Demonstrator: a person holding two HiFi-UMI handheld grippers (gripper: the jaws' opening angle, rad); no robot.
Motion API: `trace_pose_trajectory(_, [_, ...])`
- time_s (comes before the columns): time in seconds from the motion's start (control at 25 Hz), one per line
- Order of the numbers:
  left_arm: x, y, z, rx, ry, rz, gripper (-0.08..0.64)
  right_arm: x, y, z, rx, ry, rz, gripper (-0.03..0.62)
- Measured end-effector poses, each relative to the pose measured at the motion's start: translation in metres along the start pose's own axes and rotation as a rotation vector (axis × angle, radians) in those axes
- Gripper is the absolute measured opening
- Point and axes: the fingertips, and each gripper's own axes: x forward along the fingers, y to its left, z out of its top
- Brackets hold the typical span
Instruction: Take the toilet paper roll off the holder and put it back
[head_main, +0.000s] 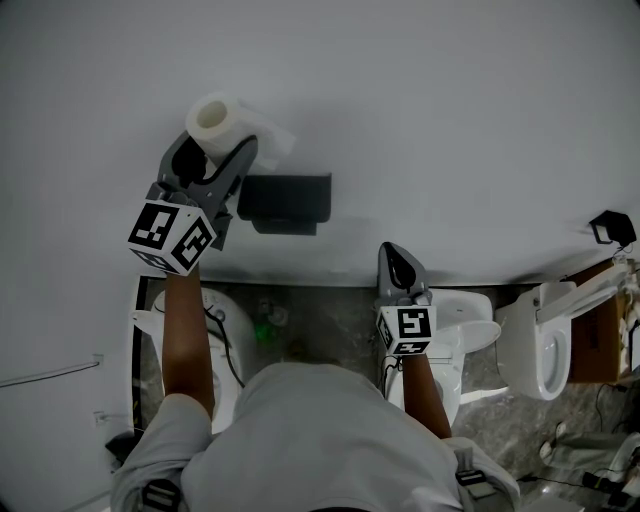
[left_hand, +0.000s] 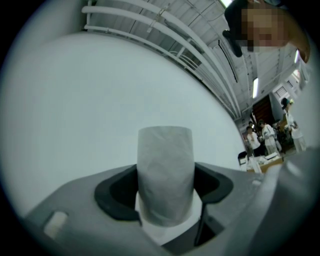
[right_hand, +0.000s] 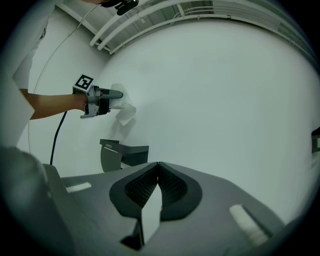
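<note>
Toilet paper roll (head_main: 222, 122) is off the holder and up against the white wall (head_main: 450, 110), pinched by the left gripper (head_main: 212, 150). In the left gripper view the roll (left_hand: 165, 172) stands as an upright cylinder, its long axis running top to bottom across the gap between the jaws, which press on its curved sides from left and right. In the head view its hollow core end faces the camera, and a loose sheet (head_main: 276, 140) trails off the side toward the right. The right gripper view shows that sheet hanging below the roll (right_hand: 121, 106).

The black holder (head_main: 285, 200) is mounted on the wall just below and to the right of the roll, apart from it.

The right gripper (head_main: 398, 262) is lower and well to the right of the holder. Its jaws are pressed together with nothing between them, pointing at bare wall.

The only print in view is the black-and-white square pattern on each gripper's marker cube (head_main: 172, 237).

White toilets (head_main: 545, 345) stand on the grey floor along the wall's foot.
</note>
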Motion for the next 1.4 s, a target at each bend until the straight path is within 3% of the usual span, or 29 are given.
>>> trace_pose_trajectory(0.64, [0.002, -0.005, -0.020, -0.018, 0.026, -0.015, 0.318, -0.004, -0.001, 0.001, -0.003, 0.010, -0.013, -0.002])
trace_pose_trajectory(1.4, [0.002, -0.013, -0.075, -0.059, 0.090, -0.016, 0.318, -0.004, 0.001, -0.005, 0.000, 0.028, -0.021, -0.002])
